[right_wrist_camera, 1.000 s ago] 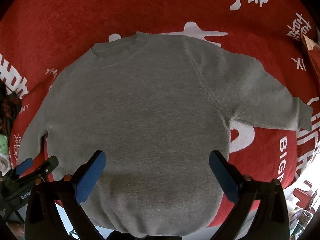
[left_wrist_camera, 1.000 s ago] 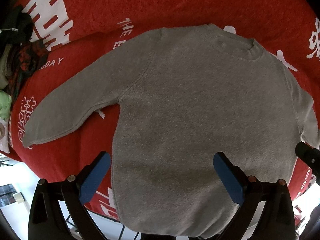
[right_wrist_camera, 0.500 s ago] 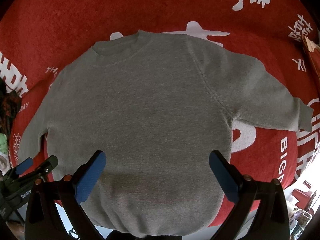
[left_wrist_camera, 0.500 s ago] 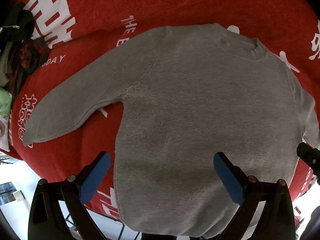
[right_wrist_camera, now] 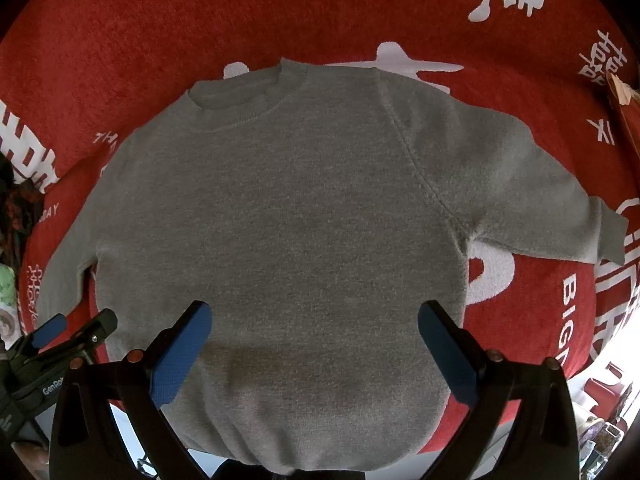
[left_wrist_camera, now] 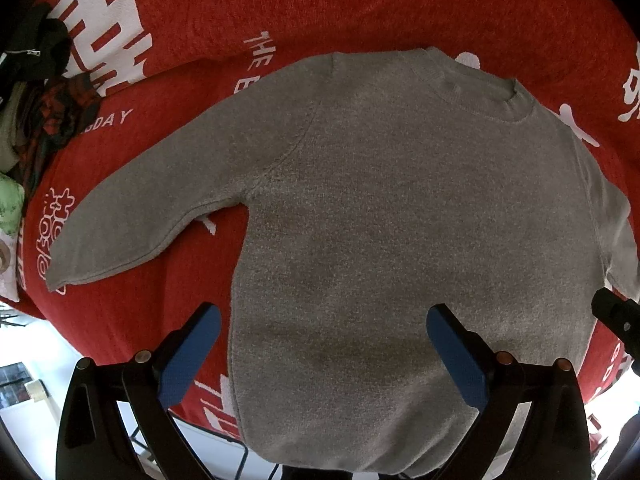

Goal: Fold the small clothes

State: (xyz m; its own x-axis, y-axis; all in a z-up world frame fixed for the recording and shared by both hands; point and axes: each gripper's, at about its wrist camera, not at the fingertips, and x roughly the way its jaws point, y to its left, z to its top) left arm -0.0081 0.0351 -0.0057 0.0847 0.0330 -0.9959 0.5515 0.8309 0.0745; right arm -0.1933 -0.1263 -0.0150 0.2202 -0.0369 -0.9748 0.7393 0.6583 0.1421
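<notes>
Red cloth with white lettering (left_wrist_camera: pixel 360 8) covers the desk, and a grey sweater (left_wrist_camera: pixel 400 220) lies flat on it, front or back up I cannot tell, collar (right_wrist_camera: pixel 240 100) at the far side and hem hanging off the near edge under both cameras. Its long axis runs straight away from the person, so both grippers face it along its length. The left gripper (left_wrist_camera: pixel 324 352) hangs above the hem's left half with jaws wide apart and nothing between them; its left pad sits over bare red cloth just outside the body's side seam. The right gripper (right_wrist_camera: pixel 316 352) hangs over the hem's right half, jaws equally wide and empty. The left sleeve (left_wrist_camera: pixel 160 216) reaches out and down toward the near left edge, and the right sleeve (right_wrist_camera: pixel 520 200) spreads out to the right, its cuff (right_wrist_camera: pixel 608 240) well apart from the body. Each sleeve lies forward and outward of the gripper on its own side, so the left gripper is nearer the left sleeve and the right one nearer the right. A likely first fold would bring one sleeve across the chest. A heap of dark clothes (left_wrist_camera: pixel 44 92) sits at the far left.
</notes>
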